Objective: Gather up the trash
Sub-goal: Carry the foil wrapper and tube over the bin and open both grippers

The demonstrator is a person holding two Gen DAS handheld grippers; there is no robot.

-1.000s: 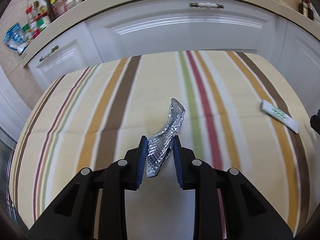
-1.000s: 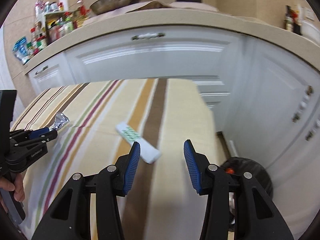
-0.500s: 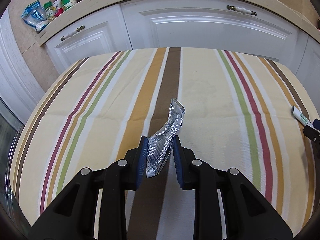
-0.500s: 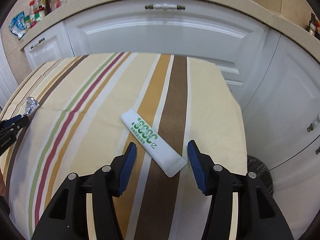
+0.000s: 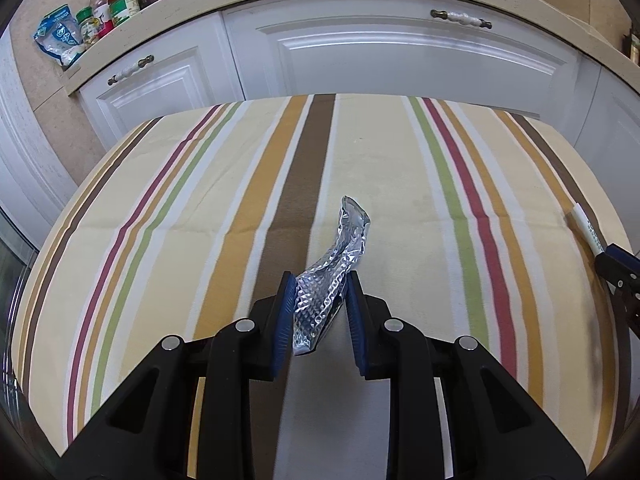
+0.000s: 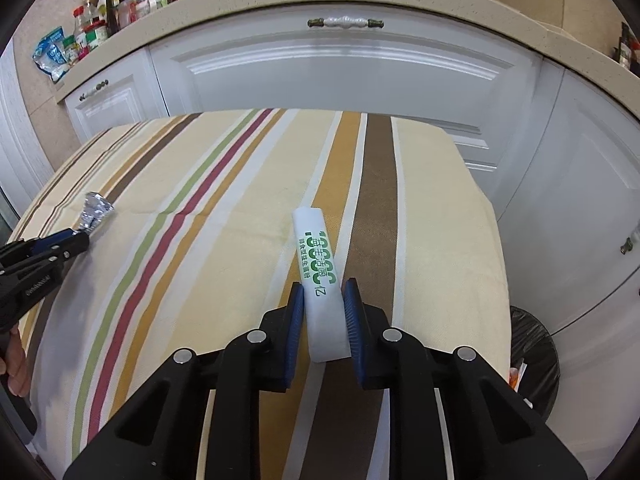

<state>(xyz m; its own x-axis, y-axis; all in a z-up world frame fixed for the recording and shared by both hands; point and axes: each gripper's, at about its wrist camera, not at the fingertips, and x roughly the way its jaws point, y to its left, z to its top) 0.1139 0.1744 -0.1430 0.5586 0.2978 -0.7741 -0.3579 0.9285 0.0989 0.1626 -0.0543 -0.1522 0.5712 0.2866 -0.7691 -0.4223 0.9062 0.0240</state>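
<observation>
My left tool [image 5: 320,284] is clamped on a crumpled foil wrapper [image 5: 340,264], which sticks up above the striped surface [image 5: 160,208]. My right tool [image 6: 323,294] is closing its jaws on a white sachet [image 6: 318,264] with green print; the pads press both long edges, near the right edge of the surface. A black bin [image 6: 534,354] stands on the floor to the right.

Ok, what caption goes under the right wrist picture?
Right gripper closing on a white sachet over the striped tablecloth.
</observation>
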